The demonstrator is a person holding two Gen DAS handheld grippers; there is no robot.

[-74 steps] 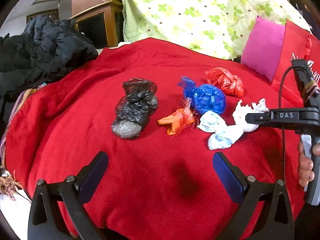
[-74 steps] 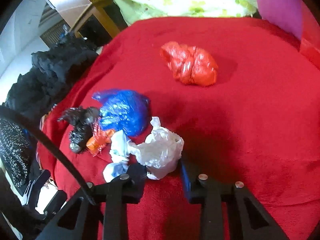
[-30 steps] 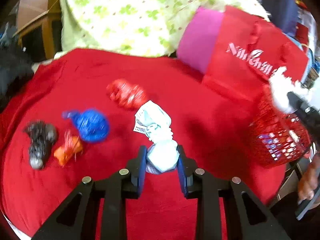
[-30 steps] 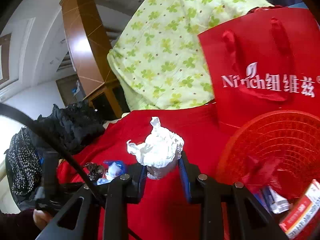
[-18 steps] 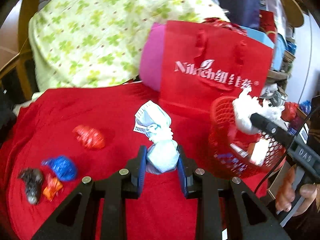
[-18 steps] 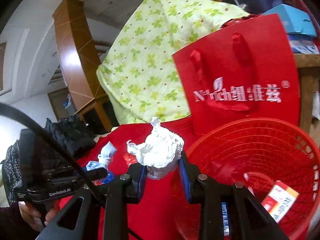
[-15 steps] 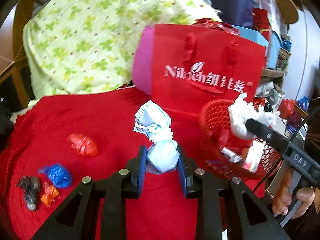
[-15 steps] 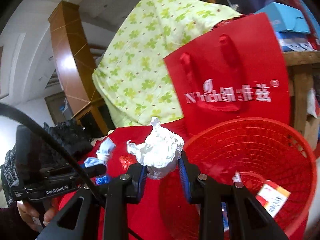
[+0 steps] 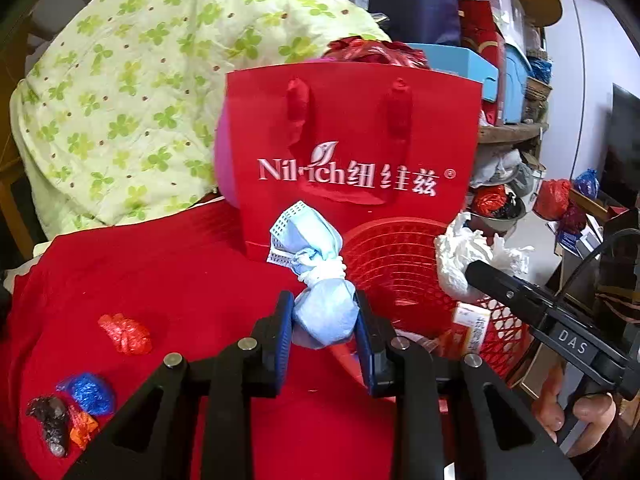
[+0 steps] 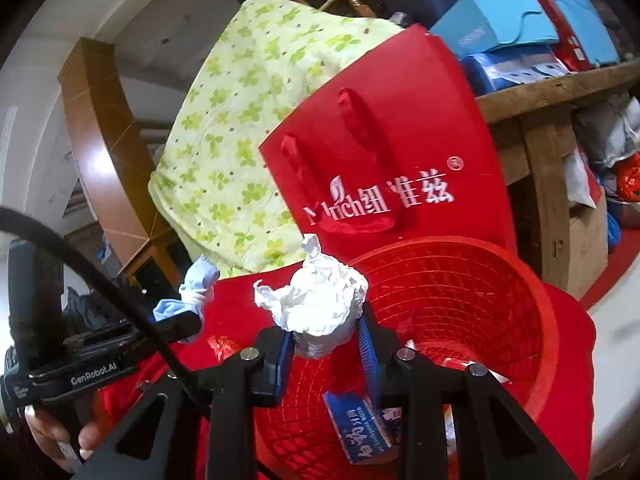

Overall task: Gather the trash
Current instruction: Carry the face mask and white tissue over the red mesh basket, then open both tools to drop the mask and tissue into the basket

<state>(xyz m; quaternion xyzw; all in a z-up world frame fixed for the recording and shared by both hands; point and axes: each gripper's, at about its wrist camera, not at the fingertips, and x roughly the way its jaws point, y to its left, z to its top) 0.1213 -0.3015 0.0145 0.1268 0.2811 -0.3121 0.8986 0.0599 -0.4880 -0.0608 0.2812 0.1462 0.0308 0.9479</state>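
My left gripper is shut on a knotted light-blue face mask, held above the red blanket just left of the red mesh basket. In the right wrist view my right gripper is shut on a crumpled white paper wad, held over the near rim of the red basket. The basket holds a few paper packets. The white wad and the right gripper's fingers also show in the left wrist view. The mask shows in the right wrist view too.
A red gift bag stands behind the basket against a green clover quilt. On the blanket lie red, blue, orange and black bundles. Cluttered shelves stand to the right.
Both grippers swung right from the blanket toward the red basket, carrying the mask and the white wad. The basket now fills the right wrist view; the bundles slid to the lower left.
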